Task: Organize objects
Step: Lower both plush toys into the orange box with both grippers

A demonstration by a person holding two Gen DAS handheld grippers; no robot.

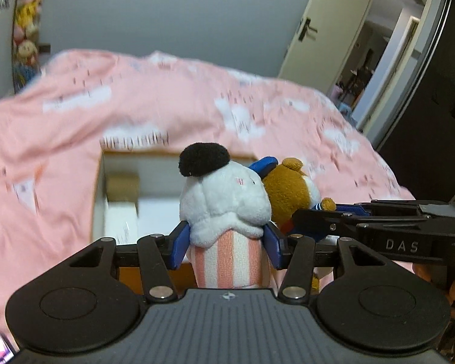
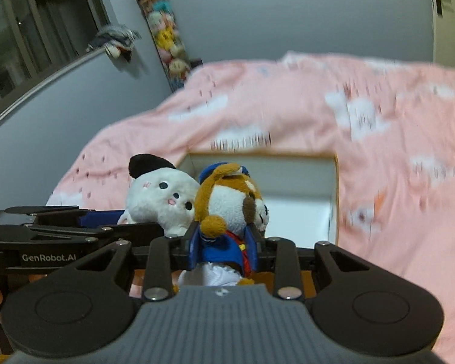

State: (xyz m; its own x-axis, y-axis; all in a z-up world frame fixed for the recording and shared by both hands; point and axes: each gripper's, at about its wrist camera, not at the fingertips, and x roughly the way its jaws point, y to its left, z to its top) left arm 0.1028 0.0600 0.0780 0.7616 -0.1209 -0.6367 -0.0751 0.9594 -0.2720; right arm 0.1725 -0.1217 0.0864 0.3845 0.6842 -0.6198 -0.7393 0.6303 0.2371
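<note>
Firstly, left wrist view: left tongs (image 1: 226, 244) clamp white plush (image 1: 224, 200) by its striped body, upright, above open box (image 1: 118, 182).
Right wrist view: right tongs (image 2: 224, 247) clamp brown plush (image 2: 230, 200), upright, over pink bed (image 2: 394, 151).

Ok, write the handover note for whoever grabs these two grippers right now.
Left gripper: shut on the white plush, the one with the black ear and pink-striped body, held upright.
Right gripper: shut on the brown dog plush in the blue outfit, gripped at the torso.
Both toys hang side by side, heads touching, in front of the open cardboard box on the pink bedspread.
Done: both toys picked up.
Left: neither is in the box yet; probably carry them over it and let go. A small brown item already sits inside, too blurred to identify.
</note>
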